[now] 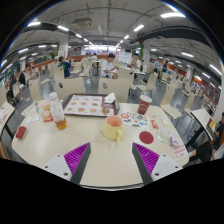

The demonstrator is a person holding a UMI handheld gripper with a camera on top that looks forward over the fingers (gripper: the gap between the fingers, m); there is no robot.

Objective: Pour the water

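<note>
A pale yellow cup stands on the round beige table, just ahead of my fingers and slightly right of the midline. A cup with orange drink stands to its left. A red cup stands farther back to the right, and a small red bowl sits to the right of the yellow cup. My gripper is open and empty above the near part of the table, its purple pads wide apart.
A tray with pictures lies at the back of the table. A white bottle and small items stand on the left. Chairs and other tables fill a large canteen hall behind, with people far off.
</note>
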